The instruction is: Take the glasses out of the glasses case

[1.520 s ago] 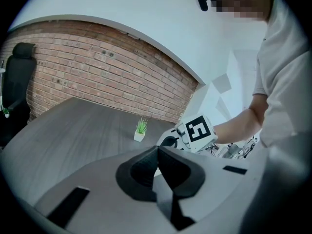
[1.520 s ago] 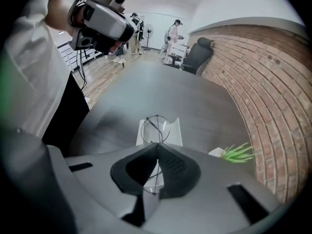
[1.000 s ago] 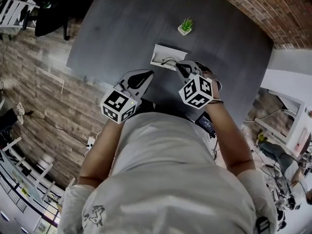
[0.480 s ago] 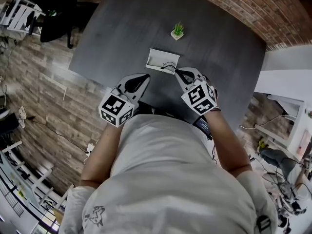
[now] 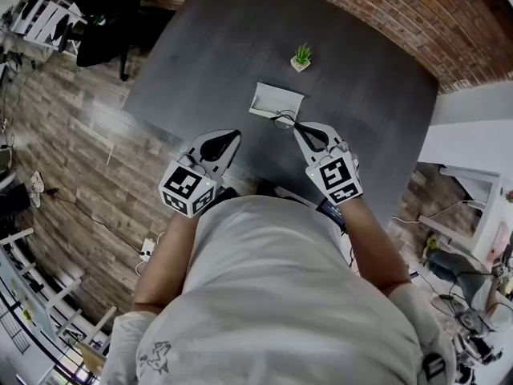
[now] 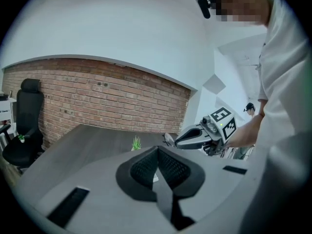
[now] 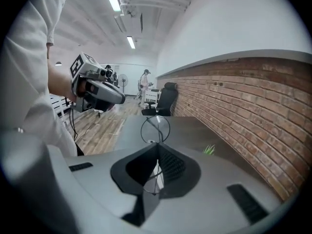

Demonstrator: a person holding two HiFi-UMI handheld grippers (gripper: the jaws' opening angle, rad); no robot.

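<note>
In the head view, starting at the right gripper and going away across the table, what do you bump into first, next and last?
right gripper, shut on the glasses → glasses case → little green plant

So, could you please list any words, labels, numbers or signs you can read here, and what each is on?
No readable words or numbers anywhere.
The cube on the left gripper: black-and-white square markers, no letters.
The cube on the right gripper: the same.
The shirt: a small horse-like print, no legible text.
The glasses case and the plant pot: no label visible.
</note>
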